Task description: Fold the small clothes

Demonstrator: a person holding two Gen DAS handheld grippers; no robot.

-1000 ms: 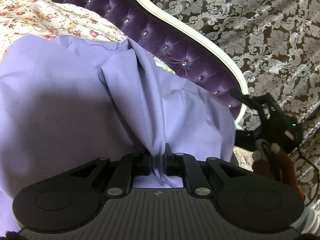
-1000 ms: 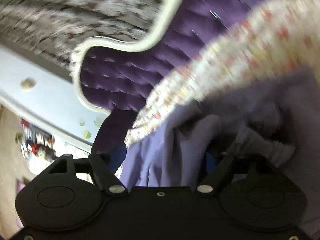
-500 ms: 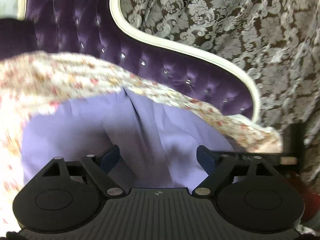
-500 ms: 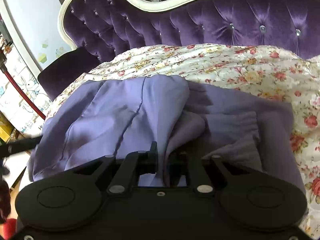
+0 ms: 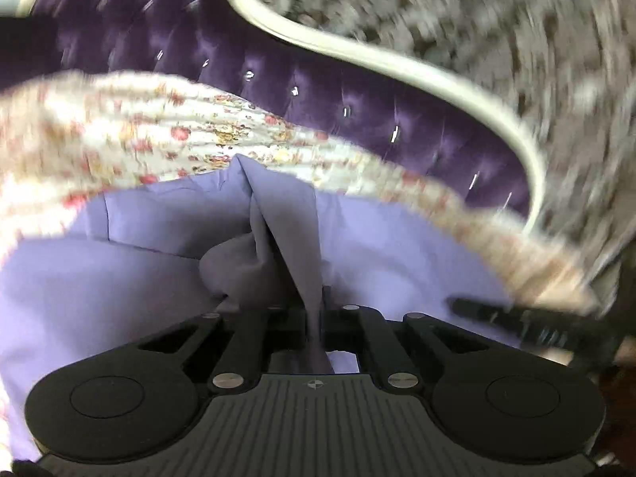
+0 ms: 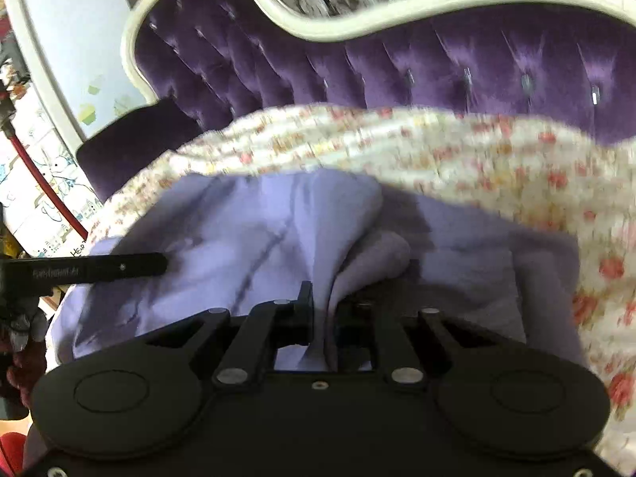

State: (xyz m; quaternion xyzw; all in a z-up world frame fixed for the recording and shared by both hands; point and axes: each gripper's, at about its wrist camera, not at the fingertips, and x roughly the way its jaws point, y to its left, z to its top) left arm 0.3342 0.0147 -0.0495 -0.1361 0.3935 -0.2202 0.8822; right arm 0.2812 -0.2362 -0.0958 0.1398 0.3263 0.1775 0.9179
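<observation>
Left wrist: lilac garment [image 5: 119,278] re-pinched.

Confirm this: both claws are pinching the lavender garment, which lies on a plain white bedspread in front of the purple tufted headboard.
Not quite. The bedspread is floral, cream with small red and yellow flowers, not plain white; the right wrist view shows it. The rest holds: the left claw and the right claw each pinch the lavender garment, in front of the purple tufted headboard.

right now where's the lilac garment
The lilac garment lies on the floral bedspread before the purple tufted headboard, low in both wrist views, pinched by the left gripper and right gripper.
</observation>
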